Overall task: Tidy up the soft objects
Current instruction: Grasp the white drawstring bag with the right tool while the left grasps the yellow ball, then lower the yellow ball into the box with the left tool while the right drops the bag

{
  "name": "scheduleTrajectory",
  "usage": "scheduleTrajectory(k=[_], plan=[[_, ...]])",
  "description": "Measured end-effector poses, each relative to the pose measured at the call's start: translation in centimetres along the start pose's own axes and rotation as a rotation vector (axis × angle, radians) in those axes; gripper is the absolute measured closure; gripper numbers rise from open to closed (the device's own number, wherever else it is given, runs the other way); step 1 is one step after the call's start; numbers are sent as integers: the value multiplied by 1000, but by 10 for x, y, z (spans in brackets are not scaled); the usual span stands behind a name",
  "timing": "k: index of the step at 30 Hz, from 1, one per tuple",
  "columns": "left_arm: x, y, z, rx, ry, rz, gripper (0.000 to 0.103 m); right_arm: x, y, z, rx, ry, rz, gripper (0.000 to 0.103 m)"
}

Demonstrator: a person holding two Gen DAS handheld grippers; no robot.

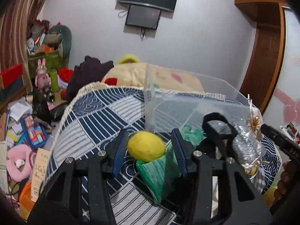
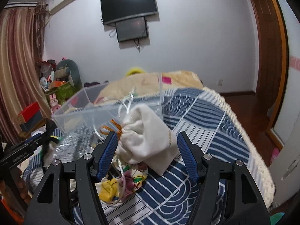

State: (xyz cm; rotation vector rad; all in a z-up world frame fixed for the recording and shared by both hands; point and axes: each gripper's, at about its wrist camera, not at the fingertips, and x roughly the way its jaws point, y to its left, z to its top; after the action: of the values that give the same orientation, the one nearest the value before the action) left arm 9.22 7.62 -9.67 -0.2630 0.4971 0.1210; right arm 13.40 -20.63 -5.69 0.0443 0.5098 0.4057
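In the left wrist view my left gripper (image 1: 149,146) is open around a yellow felt ball (image 1: 146,147) that rests on a green knitted cloth (image 1: 158,172); the pads stand a little off the ball. A black band (image 1: 218,125) and a silver mesh pouch (image 1: 247,146) lie to its right. A clear plastic box (image 1: 187,101) stands behind on the bed. In the right wrist view my right gripper (image 2: 147,150) is open around a white drawstring pouch (image 2: 148,135) with an orange ribbon. A floral cloth (image 2: 129,180) lies beneath it. The clear box (image 2: 105,108) is just behind.
Everything lies on a blue and white patterned blanket (image 1: 97,116) on the bed. A beige quilt (image 1: 131,75) covers the far end. The floor at the left is strewn with toys, books and boxes (image 1: 28,131). A wooden door (image 2: 266,56) stands at the right.
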Motion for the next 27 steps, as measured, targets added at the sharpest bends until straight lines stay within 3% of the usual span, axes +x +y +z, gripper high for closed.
scheduleTrajectory(k=[10,15,17,20,27], plan=[[18,8,-11,-28,58,2,59,23,2,-10,9,101,53,42],[16,10,-10,-36,56,-4,62,20,-2,-10,37,109,82,66],[13,9,-9,-31,51,-12,63,17,-2,-11,36,106,92,81],[5,5,-7,-22,31,-16,63,12,-1,-12,30,98,98,88],[-21,-3,9,-11,-45,-31,63,-10,-1,-1,18,27,86,91]])
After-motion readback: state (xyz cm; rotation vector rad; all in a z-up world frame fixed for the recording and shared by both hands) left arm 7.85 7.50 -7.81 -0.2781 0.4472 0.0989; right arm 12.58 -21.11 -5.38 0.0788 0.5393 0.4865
